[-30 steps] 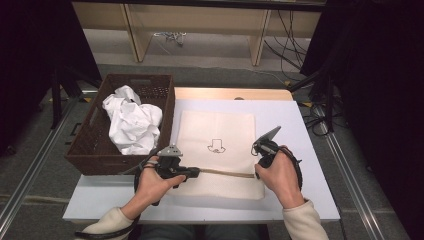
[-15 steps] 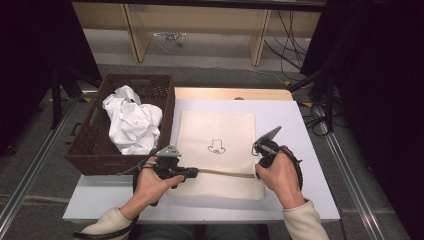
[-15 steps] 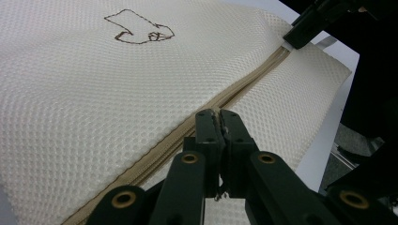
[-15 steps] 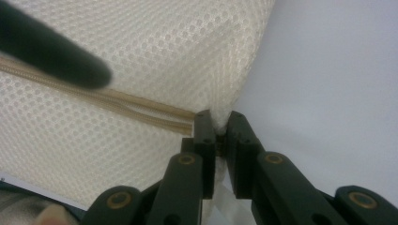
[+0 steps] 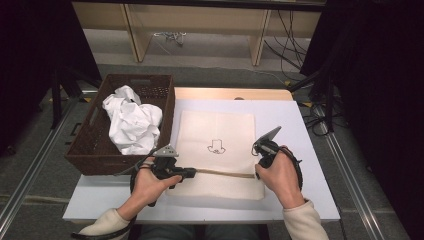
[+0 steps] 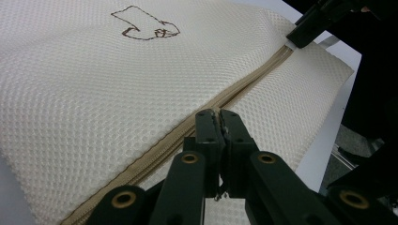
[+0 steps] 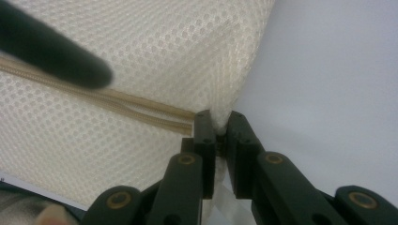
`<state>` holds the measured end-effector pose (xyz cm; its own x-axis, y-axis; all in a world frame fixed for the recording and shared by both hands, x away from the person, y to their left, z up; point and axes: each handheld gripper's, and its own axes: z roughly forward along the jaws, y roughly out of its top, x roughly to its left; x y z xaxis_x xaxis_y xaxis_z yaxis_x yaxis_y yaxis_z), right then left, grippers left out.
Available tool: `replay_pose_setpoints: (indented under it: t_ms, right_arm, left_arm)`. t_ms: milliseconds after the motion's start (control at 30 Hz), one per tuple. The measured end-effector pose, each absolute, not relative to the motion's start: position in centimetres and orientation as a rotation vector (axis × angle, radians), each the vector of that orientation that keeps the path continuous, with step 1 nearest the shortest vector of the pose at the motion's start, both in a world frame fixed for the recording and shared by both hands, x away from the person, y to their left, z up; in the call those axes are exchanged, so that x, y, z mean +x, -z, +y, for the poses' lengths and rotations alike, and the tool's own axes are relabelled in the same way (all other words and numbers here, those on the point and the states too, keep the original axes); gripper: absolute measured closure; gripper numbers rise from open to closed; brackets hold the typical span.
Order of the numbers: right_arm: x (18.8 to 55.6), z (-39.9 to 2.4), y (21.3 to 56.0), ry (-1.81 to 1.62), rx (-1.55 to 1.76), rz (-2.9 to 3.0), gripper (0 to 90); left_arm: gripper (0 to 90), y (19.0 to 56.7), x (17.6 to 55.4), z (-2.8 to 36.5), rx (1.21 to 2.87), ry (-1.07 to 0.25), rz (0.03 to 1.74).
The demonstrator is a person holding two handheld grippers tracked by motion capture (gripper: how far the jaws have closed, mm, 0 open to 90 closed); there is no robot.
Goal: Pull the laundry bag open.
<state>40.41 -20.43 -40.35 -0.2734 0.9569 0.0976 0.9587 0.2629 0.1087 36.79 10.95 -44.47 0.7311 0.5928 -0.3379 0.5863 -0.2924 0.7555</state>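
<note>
A cream mesh bag (image 5: 217, 150) lies flat on the white table (image 5: 300, 125), spread ahead of both grippers and between them, with a tan zipper (image 5: 222, 173) running across its near part from one gripper to the other. The left gripper (image 6: 218, 112) has its jaws pressed together right at the zipper line; whether a pull tab sits between them cannot be told. The right gripper (image 7: 217, 119) is clamped on the bag's mesh edge just beside the zipper's end, with bare table beyond it on its outer side. Off the left gripper's outer side and ahead stands a dark wicker basket (image 5: 90, 150) holding crumpled white cloth (image 5: 132, 122).
</note>
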Motion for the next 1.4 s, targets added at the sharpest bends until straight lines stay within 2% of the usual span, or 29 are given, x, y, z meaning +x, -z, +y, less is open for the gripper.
replay_pose_setpoints:
  t_ms: [1400]
  right_arm:
    - [40.6, -20.8, 40.4, 0.253, -1.848, -2.482, 84.7]
  left_arm:
    - [86.9, 45.0, 36.7, 12.1, 1.973, 0.002, 0.911]
